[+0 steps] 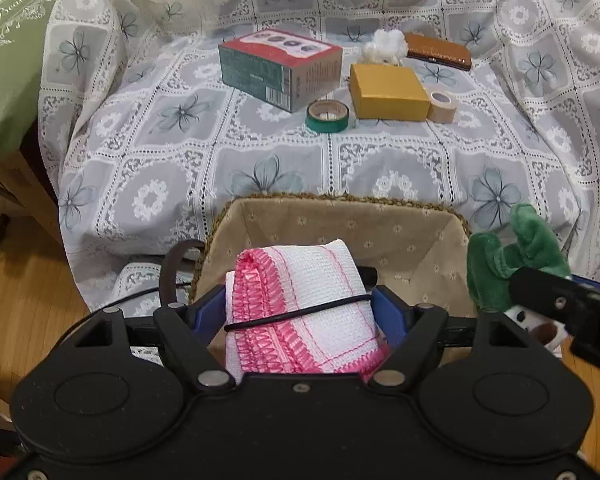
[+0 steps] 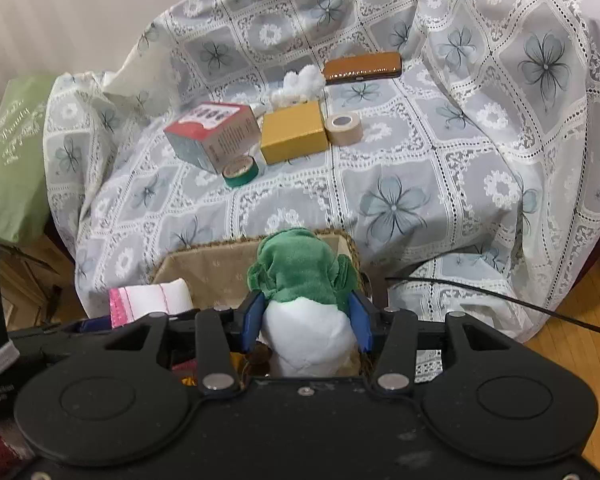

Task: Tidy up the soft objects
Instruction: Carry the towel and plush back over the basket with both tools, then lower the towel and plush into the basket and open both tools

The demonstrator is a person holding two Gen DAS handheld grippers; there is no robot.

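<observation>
My left gripper (image 1: 300, 312) is shut on a folded white cloth with pink stitched edges (image 1: 308, 288), held just over the near side of a woven basket with beige floral lining (image 1: 400, 236). My right gripper (image 2: 306, 322) is shut on a green and white plush toy (image 2: 300, 272), above the same basket (image 2: 220, 268) on its right side. The plush (image 1: 512, 256) and the right gripper's body show at the right edge of the left wrist view. The cloth (image 2: 156, 298) shows at the left of the right wrist view. A white fluffy tuft (image 1: 384, 46) lies far back on the seat.
The basket stands at the front edge of an armchair draped in lace floral fabric (image 1: 260, 152). On the seat lie a red and green box (image 1: 280, 68), a yellow box (image 1: 388, 92), a green tape roll (image 1: 327, 116), a beige tape roll (image 1: 443, 106) and a brown case (image 1: 436, 50). A green pillow (image 1: 8, 60) sits at left.
</observation>
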